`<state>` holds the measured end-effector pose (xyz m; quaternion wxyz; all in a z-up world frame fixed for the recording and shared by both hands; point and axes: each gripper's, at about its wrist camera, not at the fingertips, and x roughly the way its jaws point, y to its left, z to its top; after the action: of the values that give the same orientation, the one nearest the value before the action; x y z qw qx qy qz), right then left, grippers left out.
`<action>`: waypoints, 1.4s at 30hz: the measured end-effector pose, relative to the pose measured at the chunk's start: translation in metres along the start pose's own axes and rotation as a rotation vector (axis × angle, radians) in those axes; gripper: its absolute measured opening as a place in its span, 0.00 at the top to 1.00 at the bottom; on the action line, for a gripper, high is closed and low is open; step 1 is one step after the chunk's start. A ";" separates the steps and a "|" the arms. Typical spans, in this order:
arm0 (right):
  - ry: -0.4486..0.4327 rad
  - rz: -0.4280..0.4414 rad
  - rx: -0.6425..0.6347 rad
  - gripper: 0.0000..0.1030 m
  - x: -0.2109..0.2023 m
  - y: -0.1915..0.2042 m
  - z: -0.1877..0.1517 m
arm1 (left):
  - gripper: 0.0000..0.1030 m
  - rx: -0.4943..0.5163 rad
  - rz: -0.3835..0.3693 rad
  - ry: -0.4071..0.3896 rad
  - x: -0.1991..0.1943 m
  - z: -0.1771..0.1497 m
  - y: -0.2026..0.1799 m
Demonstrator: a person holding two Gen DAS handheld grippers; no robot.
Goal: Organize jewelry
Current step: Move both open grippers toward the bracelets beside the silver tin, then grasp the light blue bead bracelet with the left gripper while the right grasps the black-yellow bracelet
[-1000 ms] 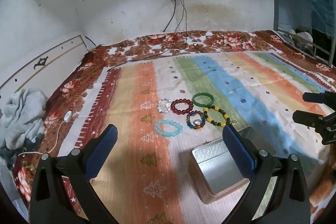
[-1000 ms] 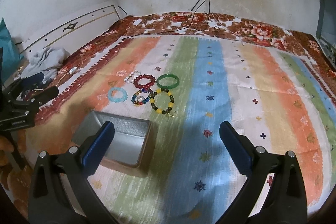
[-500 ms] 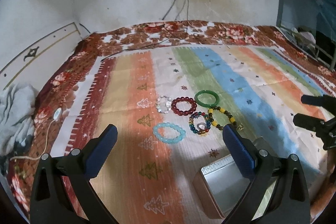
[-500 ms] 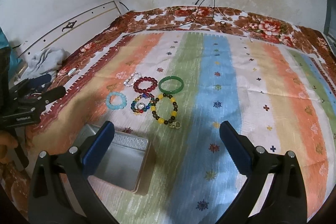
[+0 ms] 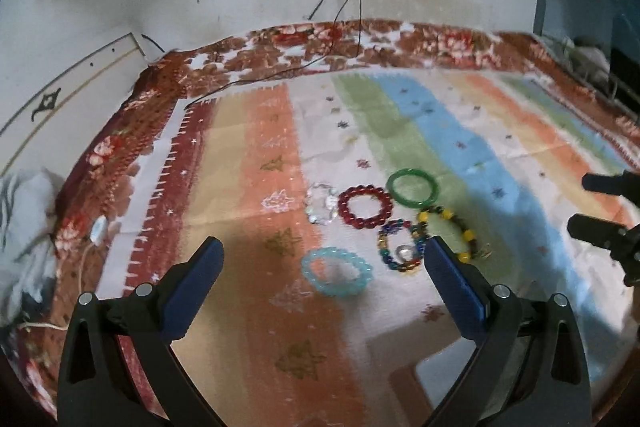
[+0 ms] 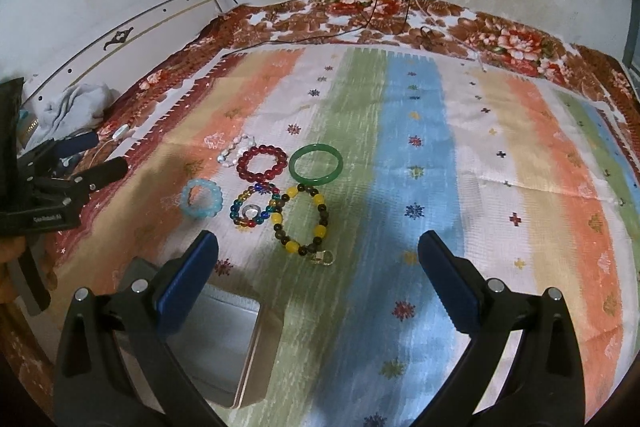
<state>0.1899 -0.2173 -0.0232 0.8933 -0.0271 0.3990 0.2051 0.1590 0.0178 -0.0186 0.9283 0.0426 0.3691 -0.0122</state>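
Jewelry, six bracelets, all lying loose on my striped blanket (image 6: 420, 155), none in the tin yet. Largest first: the open metal tin (image 6: 208, 339) sits near me, low in the right view, partly behind my right gripper's left finger. A second ago it filled more of both views; now it's slid toward the bottom edge, so I've pushed both grippers forward toward the cluster. Means I'm closing in for a first pick, nothing organized so far.

Yellow-and-dark bead bracelet (image 6: 304, 221), with a metal clasp at its near end. Green bangle (image 6: 316, 164) behind it. Red bead bracelet (image 6: 262, 163) just beside the bangle. Multicolour bead bracelet (image 6: 254, 209) touching the yellow one. Light blue bracelet (image 5: 336, 271) off to the left, apart. Clear crystal bracelet (image 5: 322, 205), smallest, beside the red.

Left gripper (image 5: 324, 267) spread wide, empty, the blue bracelet between its fingers: likely target. Right gripper (image 6: 318, 267) wide too, holding nothing.
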 end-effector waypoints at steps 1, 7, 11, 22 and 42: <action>0.006 0.000 0.000 0.05 0.003 0.000 0.001 | 0.05 -0.001 0.004 0.011 0.004 0.002 0.001; 0.041 0.002 0.008 0.05 0.021 -0.004 0.008 | 0.05 -0.033 -0.001 0.072 0.021 0.005 0.006; 0.075 -0.002 0.000 0.05 0.036 -0.005 0.010 | 0.05 -0.069 -0.026 0.121 0.038 0.006 0.017; 0.165 -0.017 0.005 0.05 0.080 -0.012 0.015 | 0.05 -0.078 0.037 0.301 0.082 0.000 0.029; 0.357 0.003 0.064 0.28 0.159 -0.018 0.016 | 0.25 -0.115 -0.020 0.540 0.145 -0.023 0.038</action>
<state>0.3031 -0.1758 -0.1297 0.8083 -0.0343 0.5577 0.1855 0.2509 0.0587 -0.1318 0.7971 -0.0123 0.6036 0.0115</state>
